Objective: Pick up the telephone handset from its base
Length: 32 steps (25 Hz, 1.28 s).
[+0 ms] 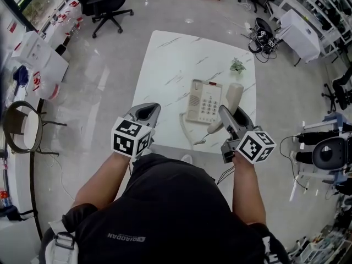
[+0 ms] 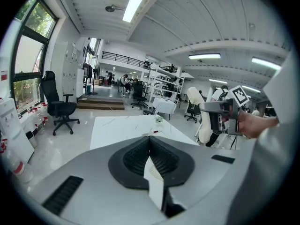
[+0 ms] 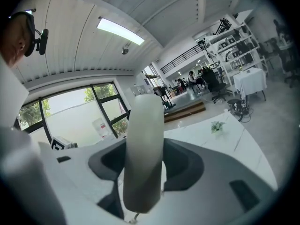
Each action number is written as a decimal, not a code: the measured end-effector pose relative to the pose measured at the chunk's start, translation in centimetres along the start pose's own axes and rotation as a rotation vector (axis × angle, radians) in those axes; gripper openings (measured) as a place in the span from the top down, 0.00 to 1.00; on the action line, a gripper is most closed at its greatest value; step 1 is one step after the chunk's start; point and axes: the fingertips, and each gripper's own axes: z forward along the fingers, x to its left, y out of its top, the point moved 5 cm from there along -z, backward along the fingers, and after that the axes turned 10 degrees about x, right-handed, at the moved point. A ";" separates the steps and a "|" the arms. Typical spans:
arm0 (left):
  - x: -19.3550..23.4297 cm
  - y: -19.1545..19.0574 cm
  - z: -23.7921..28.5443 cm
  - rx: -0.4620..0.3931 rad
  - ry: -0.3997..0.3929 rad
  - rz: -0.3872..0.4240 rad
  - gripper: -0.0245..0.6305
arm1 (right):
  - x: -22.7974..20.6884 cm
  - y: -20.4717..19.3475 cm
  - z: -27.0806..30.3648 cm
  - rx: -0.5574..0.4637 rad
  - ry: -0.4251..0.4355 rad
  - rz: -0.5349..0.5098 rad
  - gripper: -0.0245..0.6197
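The cream telephone base [image 1: 203,100], with its keypad, lies on the white marble table [image 1: 165,65]. The cream handset [image 1: 233,95] is off the base, just to its right, and my right gripper [image 1: 225,114] is shut on it. In the right gripper view the handset [image 3: 143,149] stands upright between the jaws. Its coiled cord [image 1: 188,133] loops down toward the table's near edge. My left gripper [image 1: 147,111] hovers over the near left part of the table, left of the base. Its jaws are shut with nothing in them, as the left gripper view [image 2: 150,142] shows.
A small potted plant [image 1: 237,66] stands at the table's far right. A black office chair [image 1: 107,4] is on the floor beyond the table. Another chair [image 1: 22,126] stands at the left. White boxes [image 1: 38,59] and shelving [image 1: 308,15] line the room's sides.
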 end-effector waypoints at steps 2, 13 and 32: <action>0.0 0.1 -0.3 -0.005 0.002 -0.002 0.96 | 0.0 0.3 -0.8 -0.024 -0.005 -0.008 0.62; 0.2 -0.5 0.3 0.018 -0.001 -0.002 0.96 | -0.8 -1.1 -2.8 -0.048 -0.067 -0.062 0.62; 0.0 -0.7 1.1 0.038 -0.030 0.017 0.96 | -1.6 -3.4 -2.3 -0.009 -0.091 -0.010 0.62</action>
